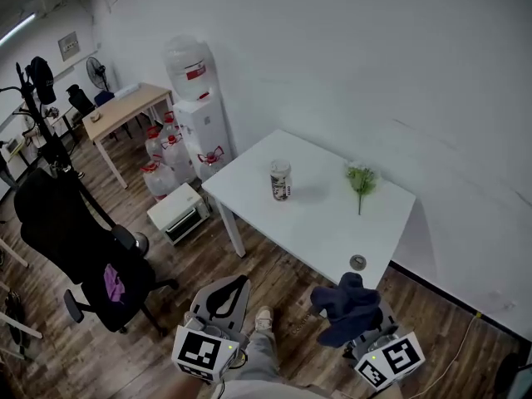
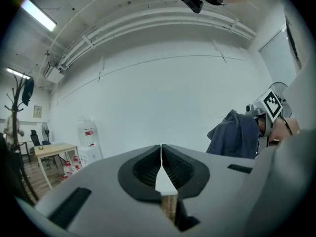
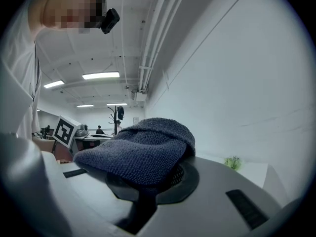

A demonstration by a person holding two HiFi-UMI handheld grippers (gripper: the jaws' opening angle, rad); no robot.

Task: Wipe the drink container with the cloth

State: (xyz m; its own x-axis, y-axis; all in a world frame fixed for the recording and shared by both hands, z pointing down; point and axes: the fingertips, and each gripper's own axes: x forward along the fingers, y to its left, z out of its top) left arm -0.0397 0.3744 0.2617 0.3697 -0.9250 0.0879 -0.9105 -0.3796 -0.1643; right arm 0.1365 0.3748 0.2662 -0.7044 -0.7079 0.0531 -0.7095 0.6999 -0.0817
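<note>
I found the drink container point(image 1: 280, 179) standing upright on the white table point(image 1: 332, 231), long axis vertical, well ahead of both grippers. My right gripper point(image 3: 163, 179) was clenched on the dark cloth point(image 1: 347, 304). My left gripper point(image 2: 161, 157) was closed and empty.

We could read no words or numbers anywhere. The drink container point(image 1: 280, 179) bore a dark printed band and the water bottle point(image 1: 188, 66) a red label, both too small to read.
</note>
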